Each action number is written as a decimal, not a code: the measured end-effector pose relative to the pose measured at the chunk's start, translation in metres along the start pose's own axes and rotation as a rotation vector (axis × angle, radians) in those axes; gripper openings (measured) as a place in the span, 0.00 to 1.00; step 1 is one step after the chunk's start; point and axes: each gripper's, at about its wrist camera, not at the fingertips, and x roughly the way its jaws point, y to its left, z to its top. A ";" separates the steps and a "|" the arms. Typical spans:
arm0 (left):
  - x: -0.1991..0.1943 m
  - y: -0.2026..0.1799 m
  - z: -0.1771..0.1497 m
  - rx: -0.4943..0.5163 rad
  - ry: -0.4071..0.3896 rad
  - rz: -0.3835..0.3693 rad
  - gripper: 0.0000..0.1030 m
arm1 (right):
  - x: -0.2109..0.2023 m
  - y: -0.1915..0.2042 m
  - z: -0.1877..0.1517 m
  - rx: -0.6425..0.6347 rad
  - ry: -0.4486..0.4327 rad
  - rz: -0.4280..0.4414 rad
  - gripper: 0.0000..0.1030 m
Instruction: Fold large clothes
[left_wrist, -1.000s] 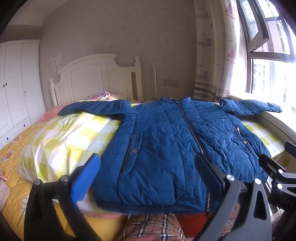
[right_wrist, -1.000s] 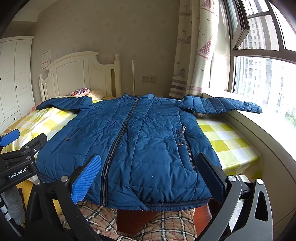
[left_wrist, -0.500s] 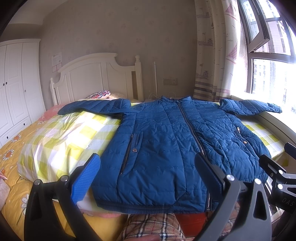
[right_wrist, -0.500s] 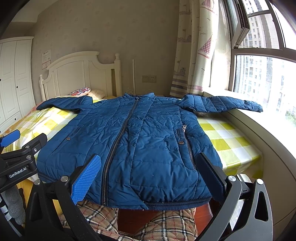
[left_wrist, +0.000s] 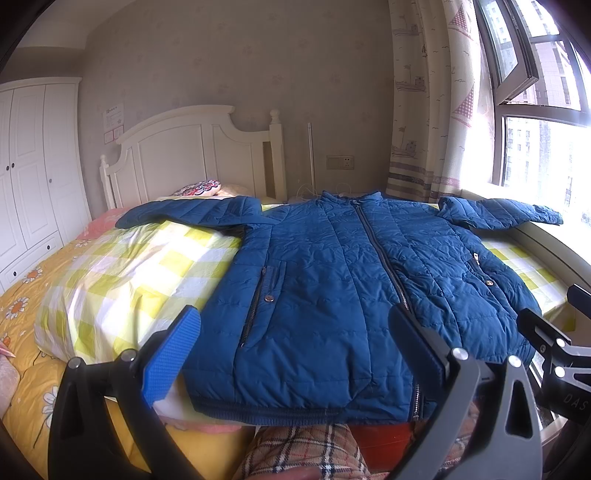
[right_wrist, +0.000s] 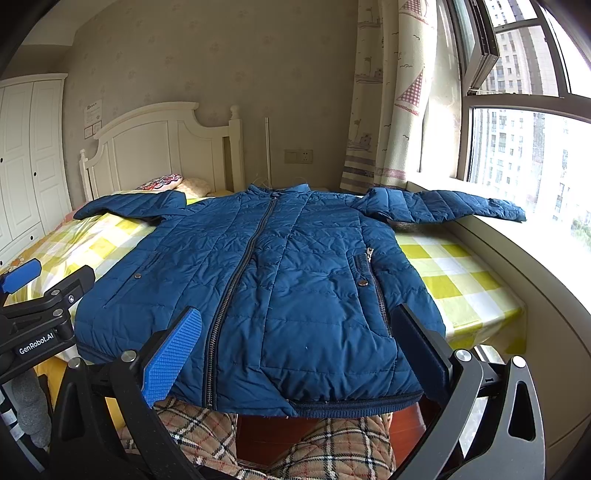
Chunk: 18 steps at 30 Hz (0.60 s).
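A blue quilted jacket lies flat and zipped on the bed, front up, collar toward the headboard, both sleeves spread out; it also shows in the right wrist view. Its right sleeve rests on the window sill. Its hem hangs at the bed's near edge. My left gripper is open and empty, held just before the hem's left half. My right gripper is open and empty, just before the hem's right half. Neither touches the jacket.
The bed has a yellow-and-white checked sheet and a white headboard. A white wardrobe stands at the left. A window sill and curtain border the right. Plaid-clad legs are below.
Both grippers have drifted very slightly; the jacket has not moved and both grippers stay open.
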 end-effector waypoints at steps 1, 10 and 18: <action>0.000 0.000 0.000 0.000 0.000 0.000 0.98 | 0.000 0.000 0.000 0.000 0.001 0.000 0.96; 0.000 0.000 0.000 0.000 0.001 -0.001 0.98 | 0.001 -0.001 -0.001 0.001 0.001 0.000 0.96; 0.000 0.000 0.000 -0.001 0.002 0.000 0.98 | 0.000 -0.001 -0.001 0.003 0.003 0.003 0.96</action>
